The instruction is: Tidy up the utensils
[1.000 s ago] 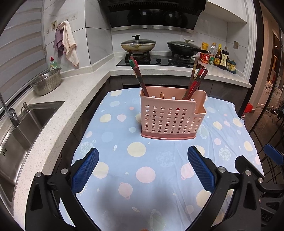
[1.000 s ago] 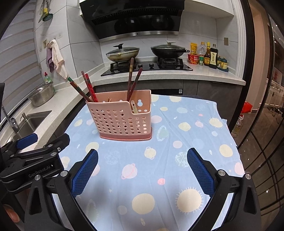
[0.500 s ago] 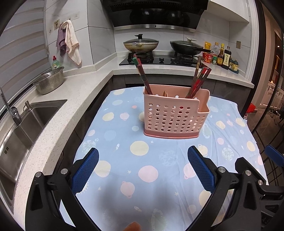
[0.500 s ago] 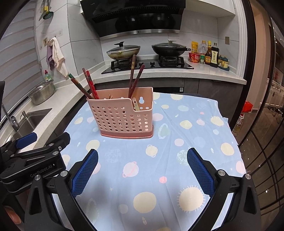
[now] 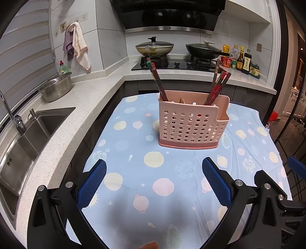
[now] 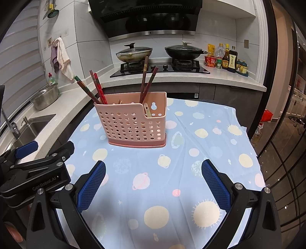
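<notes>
Chopsticks (image 5: 159, 81) upright in basket (image 5: 191, 124) — beyond both wide-spread, empty grippers.

A blue tablecloth (image 5: 133, 172) printed with pastel planets and suns covers the table in a home kitchen. To the left, a white speckled countertop (image 5: 84, 107) holds a steel sink (image 5: 28, 134) with its faucet (image 5: 11, 115), and farther back a metal colander (image 5: 56, 89) stands beside a green dish soap bottle (image 5: 62, 68). Pink and purple towels (image 5: 76, 46) hang from wall hooks. At the far side, two lidded woks (image 6: 133, 53) sit on a black gas stove (image 6: 160, 69) under a range hood (image 6: 145, 17). Sauce bottles (image 6: 227, 57) line the far right counter.
</notes>
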A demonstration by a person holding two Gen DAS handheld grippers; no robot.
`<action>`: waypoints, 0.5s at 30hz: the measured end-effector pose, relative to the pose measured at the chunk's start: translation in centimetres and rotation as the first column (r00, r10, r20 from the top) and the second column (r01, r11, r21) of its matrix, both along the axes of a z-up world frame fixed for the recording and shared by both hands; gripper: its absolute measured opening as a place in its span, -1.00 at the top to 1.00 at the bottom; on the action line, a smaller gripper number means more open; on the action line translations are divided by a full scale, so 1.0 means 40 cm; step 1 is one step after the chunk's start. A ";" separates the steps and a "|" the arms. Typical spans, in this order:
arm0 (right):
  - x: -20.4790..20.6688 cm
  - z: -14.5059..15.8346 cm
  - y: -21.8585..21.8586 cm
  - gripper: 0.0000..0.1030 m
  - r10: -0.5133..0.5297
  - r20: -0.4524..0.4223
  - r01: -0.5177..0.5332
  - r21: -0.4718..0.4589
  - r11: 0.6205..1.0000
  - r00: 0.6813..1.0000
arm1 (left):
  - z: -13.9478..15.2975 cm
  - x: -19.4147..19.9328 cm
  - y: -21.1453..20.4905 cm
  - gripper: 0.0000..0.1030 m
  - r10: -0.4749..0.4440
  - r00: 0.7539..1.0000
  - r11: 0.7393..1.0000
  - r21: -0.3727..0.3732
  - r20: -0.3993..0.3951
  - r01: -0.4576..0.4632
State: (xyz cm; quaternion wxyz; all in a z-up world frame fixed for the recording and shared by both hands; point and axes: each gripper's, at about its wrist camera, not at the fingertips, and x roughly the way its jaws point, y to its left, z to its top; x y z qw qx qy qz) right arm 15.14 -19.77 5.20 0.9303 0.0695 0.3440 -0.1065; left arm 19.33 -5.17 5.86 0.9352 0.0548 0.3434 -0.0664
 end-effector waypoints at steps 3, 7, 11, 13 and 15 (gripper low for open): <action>0.000 0.000 0.000 -0.89 0.001 0.001 -0.001 -0.001 1.000 1.000 | 0.000 0.001 0.000 -0.86 0.000 1.000 1.000 0.003 0.002 0.000; 0.002 0.000 0.001 -0.89 0.002 0.000 -0.002 -0.003 1.000 1.000 | -0.001 0.001 0.001 -0.86 0.000 1.000 1.000 0.003 -0.001 0.000; 0.003 0.000 0.000 -0.89 0.002 0.000 -0.002 -0.006 1.000 1.000 | -0.001 0.003 0.003 -0.86 0.003 1.000 1.000 0.005 -0.004 -0.003; 0.005 -0.002 -0.002 -0.88 0.000 -0.002 0.000 -0.006 1.000 1.000 | -0.003 0.004 0.005 -0.86 0.010 1.000 1.000 0.007 -0.004 -0.010; 0.006 -0.006 -0.007 -0.88 -0.004 -0.006 0.004 -0.007 1.000 1.000 | -0.005 0.007 0.011 -0.86 0.016 1.000 1.000 0.007 -0.006 -0.015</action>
